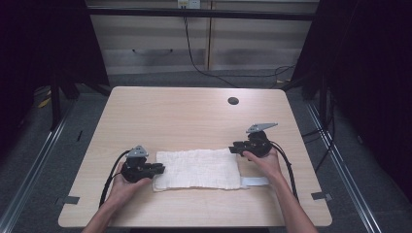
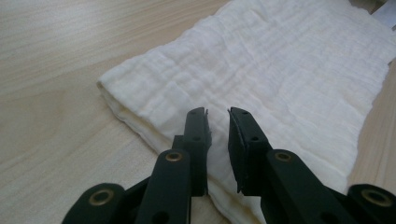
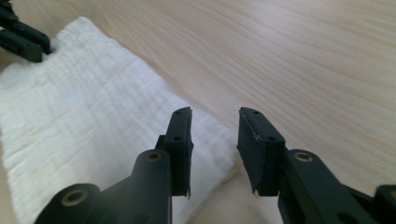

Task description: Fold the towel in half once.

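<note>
In the high view, a white cloth [image 1: 197, 169] lies flat on the near half of the table [image 1: 189, 111], folded into a long rectangle that runs from left to right. The left gripper [image 1: 158, 169] is at the left short edge of the cloth, and its tips reach onto that edge. The right gripper [image 1: 233, 147] is at the far right corner of the cloth. A hand holds each gripper from the near side. A white strip [image 1: 256, 181] lies on the table just beside the near right corner of the cloth. A dark round hole [image 1: 233, 101] is in the far part of the table.

In the left gripper view, the left gripper [image 2: 217, 112] has its jaws released, with a narrow gap between them. They hover over the near edge of the cloth [image 2: 280, 70], and nothing is between them. The fold of the cloth shows as a thick edge at the left.

In the right gripper view, the right gripper [image 3: 214, 113] is also released, with a wider gap and nothing inside. Its left jaw is over the corner of the cloth [image 3: 84, 121], and its right jaw is over bare table [image 3: 303, 60]. I cannot tell if the jaws touch the cloth. The tips of the left gripper [image 3: 44, 49] are at the far edge of the cloth.
</note>
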### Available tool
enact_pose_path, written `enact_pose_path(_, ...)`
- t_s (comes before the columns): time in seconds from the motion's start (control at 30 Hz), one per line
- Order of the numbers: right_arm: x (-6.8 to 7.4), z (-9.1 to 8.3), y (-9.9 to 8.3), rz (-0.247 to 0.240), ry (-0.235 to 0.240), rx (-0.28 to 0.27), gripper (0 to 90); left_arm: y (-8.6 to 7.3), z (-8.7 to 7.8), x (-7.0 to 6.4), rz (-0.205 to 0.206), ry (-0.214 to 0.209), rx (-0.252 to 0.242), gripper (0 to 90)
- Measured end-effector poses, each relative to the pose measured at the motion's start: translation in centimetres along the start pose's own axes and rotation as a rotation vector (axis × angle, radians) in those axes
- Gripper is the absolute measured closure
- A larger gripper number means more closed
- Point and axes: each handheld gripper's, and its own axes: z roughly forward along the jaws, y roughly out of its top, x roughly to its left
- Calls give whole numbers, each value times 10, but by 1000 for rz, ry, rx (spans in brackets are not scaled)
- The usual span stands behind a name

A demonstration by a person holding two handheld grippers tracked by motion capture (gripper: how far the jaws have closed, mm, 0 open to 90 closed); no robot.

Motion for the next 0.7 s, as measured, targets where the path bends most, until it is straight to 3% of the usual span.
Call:
enact_pose_path(0.1,-5,8,-3,4,-13,26,619,-1,0,0,12,0,-1,774)
enact_pose_path(0.27,-9,15,-6,22,-1,22,605,-2,0,2,3,-13,-9,777)
enact_pose_path(0.4,-8,21,-9,13,3,49,595,-3,0,-3,12,17,-14,773)
enact_pose_path(0.47,-8,21,-10,10,5,46,629,-3,0,-6,22,26,-9,762)
enact_pose_path(0.6,-7,22,-11,7,19,46,741,-4,0,-2,4,0,-14,760)
enact_pose_path(0.7,-9,21,-14,49,54,24,833,-4,0,-2,7,-4,-17,760)
